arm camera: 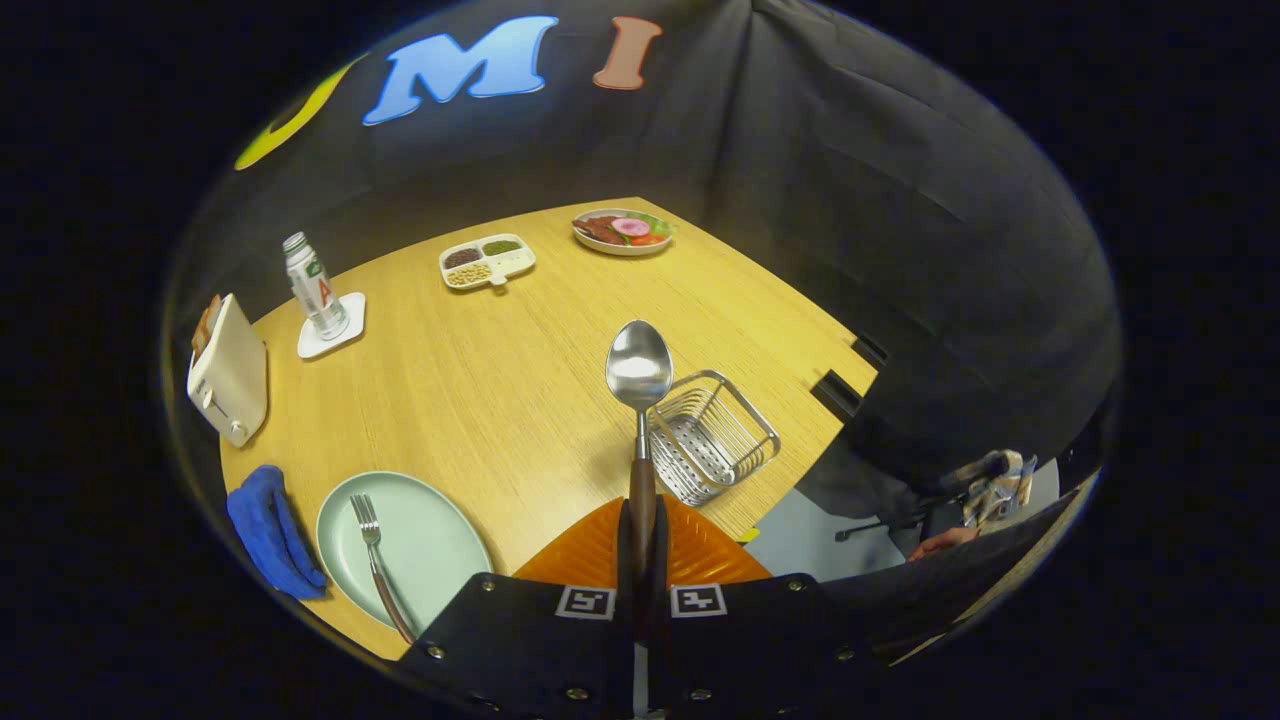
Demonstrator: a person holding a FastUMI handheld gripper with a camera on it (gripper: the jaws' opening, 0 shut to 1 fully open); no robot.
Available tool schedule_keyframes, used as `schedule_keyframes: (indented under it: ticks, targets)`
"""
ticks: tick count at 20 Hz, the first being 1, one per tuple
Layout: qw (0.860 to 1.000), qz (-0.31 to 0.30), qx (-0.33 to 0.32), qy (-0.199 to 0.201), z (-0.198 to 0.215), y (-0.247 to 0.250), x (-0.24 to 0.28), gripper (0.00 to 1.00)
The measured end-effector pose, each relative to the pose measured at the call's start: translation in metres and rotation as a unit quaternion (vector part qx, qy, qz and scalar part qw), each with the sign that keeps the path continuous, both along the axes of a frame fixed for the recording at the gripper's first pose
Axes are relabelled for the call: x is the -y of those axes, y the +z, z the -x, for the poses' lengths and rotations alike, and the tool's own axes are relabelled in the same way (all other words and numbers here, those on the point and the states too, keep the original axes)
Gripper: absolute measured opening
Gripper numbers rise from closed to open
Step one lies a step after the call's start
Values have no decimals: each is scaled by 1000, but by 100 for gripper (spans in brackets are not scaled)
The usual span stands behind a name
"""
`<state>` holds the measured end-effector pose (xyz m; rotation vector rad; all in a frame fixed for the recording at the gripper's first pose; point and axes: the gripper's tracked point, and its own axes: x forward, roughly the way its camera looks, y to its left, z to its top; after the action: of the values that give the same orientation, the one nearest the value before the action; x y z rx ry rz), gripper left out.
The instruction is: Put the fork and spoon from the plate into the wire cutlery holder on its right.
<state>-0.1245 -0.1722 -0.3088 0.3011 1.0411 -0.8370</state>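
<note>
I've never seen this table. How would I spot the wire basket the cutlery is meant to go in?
Start at the wooden table and find the pale green plate with the fork on it. The wire cutlery holder stands to its right, beside the spoon clamped in the gripper. It is the only see-through metal basket there.

orange ribbed fingers [600, 545] pinching the spoon [640, 400]'s brown handle, shiny silver bowl ahead; pale green plate [440, 560] and blue cloth [268, 532] off left.

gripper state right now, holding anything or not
gripper: shut on the spoon, both fingers pressing its brown handle, bowl raised above the table beside the wire cutlery holder.
</note>
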Motion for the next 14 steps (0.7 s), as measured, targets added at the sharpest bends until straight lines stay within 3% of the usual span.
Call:
schedule_keyframes:
  ticks: [5, 13, 14]
  targets:
    - [997, -42, -42, -43, 27, -7, 8, 6]
    - [994, -85, -51, -43, 19, -17, 17, 7]
    - [995, -72, -53, -42, 18, -13, 24, 12]
